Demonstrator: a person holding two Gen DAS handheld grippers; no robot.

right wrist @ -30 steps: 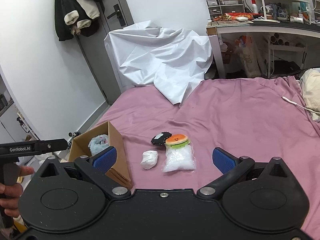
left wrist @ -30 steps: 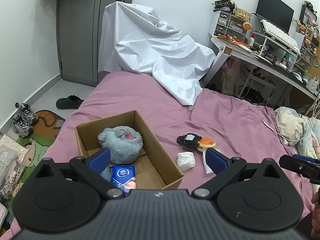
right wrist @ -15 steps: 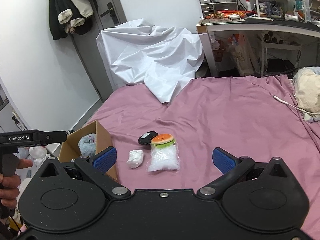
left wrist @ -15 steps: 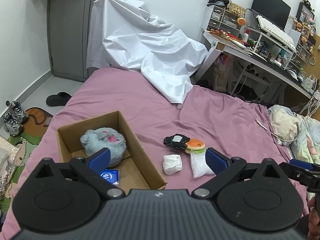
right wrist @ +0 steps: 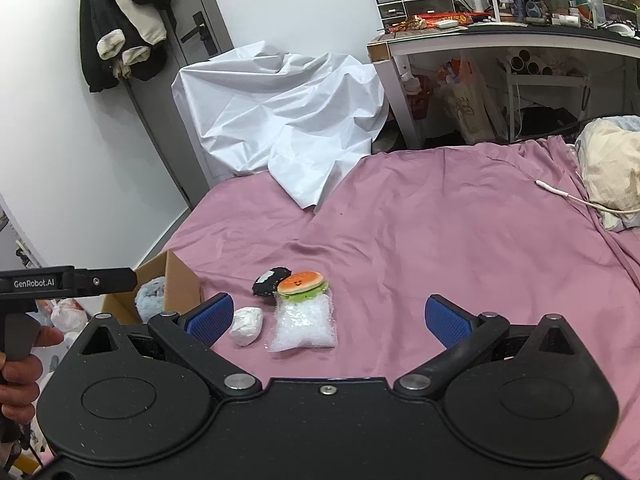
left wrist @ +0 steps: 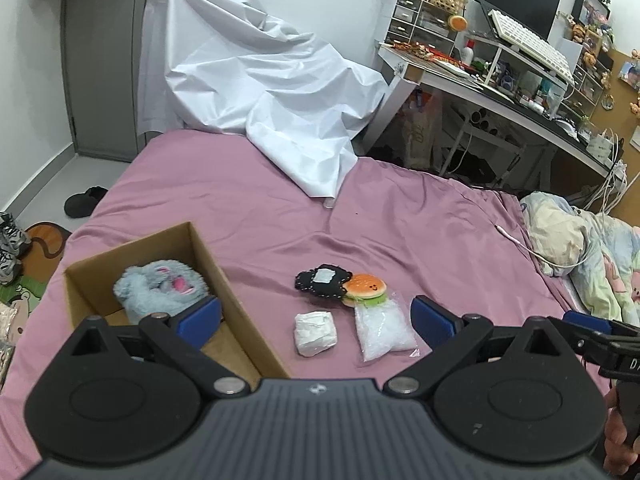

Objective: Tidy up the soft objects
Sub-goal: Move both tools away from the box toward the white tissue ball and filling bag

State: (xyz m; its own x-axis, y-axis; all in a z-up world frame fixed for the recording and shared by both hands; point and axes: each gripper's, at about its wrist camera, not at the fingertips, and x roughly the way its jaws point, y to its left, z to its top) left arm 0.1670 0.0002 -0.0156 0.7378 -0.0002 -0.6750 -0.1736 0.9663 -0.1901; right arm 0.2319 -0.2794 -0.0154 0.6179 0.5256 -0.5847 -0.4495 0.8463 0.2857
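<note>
Your bed (left wrist: 256, 216), pink sheet, carries everything: cardboard box (left wrist: 224, 276) at the left w/ a grey plush (left wrist: 160, 288) already inside, so you're mid-task, approx between picks, w/ four soft items left on the sheet just right of the box. Largest of those is the clear bag of white filling (right wrist: 304, 326), touching the burger plush (right wrist: 301, 285) at its top edge; the black plush (right wrist: 269, 286) lies against the burger's left side; the white wad (right wrist: 247, 325) sits just beside the bag, nearest the box. Left tool (left wrist: 316, 320) hangs above the box edge and the wad, fingers wide apart, holding nothing. Right tool (right wrist: 328, 320) is likewise spread wide and empty, w/ the bag and wad in front of its opening. Next move, prob: bring one tool down over the wad or the bag, close gently, carry it over the box wall. The bag looks slippery and saggy, so pinch mid-body, not a corner; the burger may drag along since they touch. Vs half a sec ago: both views have shifted so the items sit a bit more to the right in frame, and in the left view the blue packet seen in the box's near end is now hidden behind the tool body; items themselves haven't moved.
</note>
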